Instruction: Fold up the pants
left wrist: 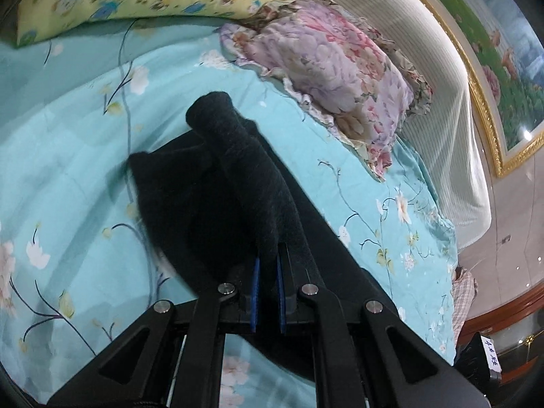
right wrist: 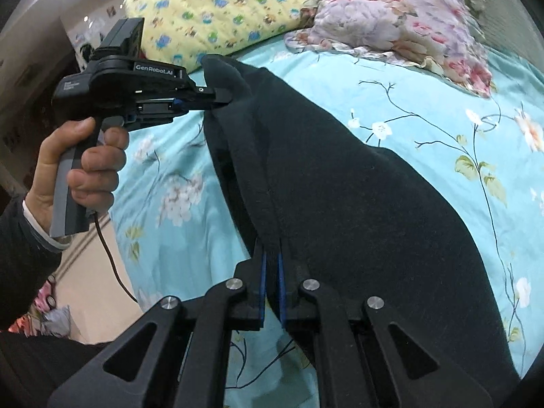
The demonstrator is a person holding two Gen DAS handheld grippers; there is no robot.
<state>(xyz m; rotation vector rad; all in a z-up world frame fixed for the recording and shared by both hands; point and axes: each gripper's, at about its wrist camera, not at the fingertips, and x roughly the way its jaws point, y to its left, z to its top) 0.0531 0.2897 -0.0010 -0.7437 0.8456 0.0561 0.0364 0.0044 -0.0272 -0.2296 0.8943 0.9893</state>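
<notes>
Pants (right wrist: 357, 210), dark, mid-fold: one edge lifted off the bed (right wrist: 442, 108), rest draped on the floral sheet, left gripper (right wrist: 227, 99) and right gripper (right wrist: 271, 292) each with fingers closed tight on that edge, fold likely still to lay over and flatten.
</notes>
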